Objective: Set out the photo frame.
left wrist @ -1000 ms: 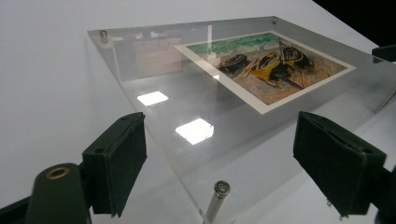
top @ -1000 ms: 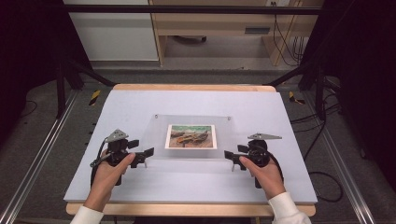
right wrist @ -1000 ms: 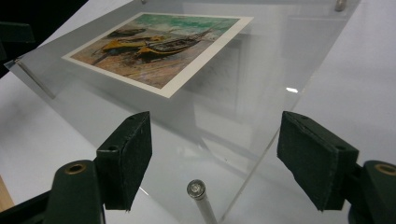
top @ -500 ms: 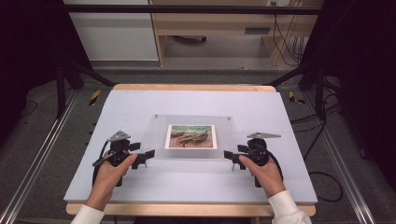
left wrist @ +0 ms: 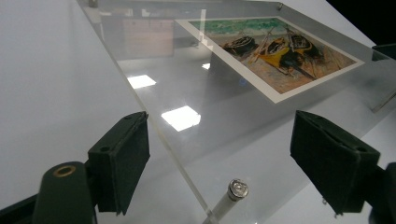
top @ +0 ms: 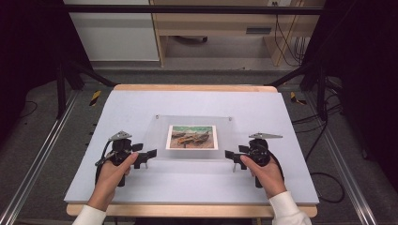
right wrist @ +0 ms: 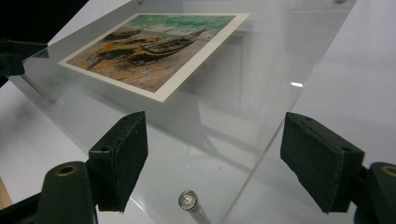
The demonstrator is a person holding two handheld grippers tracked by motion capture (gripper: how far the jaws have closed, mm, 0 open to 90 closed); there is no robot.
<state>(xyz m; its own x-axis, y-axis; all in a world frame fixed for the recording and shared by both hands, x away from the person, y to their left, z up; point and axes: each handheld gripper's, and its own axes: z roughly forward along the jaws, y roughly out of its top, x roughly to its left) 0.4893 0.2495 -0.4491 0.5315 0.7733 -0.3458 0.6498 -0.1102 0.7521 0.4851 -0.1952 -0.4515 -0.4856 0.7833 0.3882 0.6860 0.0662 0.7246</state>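
Note:
A clear acrylic plate [top: 155,136] lies on the white table [top: 197,101], with a picture of beached boats [top: 192,137] under its middle. Small metal standoffs mark its corners. My left gripper [top: 149,156] sits at the plate's near left corner. In the left gripper view its jaws [left wrist: 226,163] stand open on either side of the plate's edge [left wrist: 159,140], above a standoff [left wrist: 238,189]. My right gripper [top: 231,156] mirrors it at the near right corner, open [right wrist: 219,161], with a standoff [right wrist: 187,200] and the plate's corner between its pads, untouched. The picture [right wrist: 159,46] lies farther along the plate.
Bare white table surrounds the plate on all sides. Beyond the far edge stand a wooden bench [top: 220,28] and a white cabinet [top: 112,33]. Dark stand legs [top: 61,84] and cables [top: 324,136] flank the table.
My left gripper has edged slightly right, closer to the plate's near left corner. The right gripper and the plate have stayed where they were.

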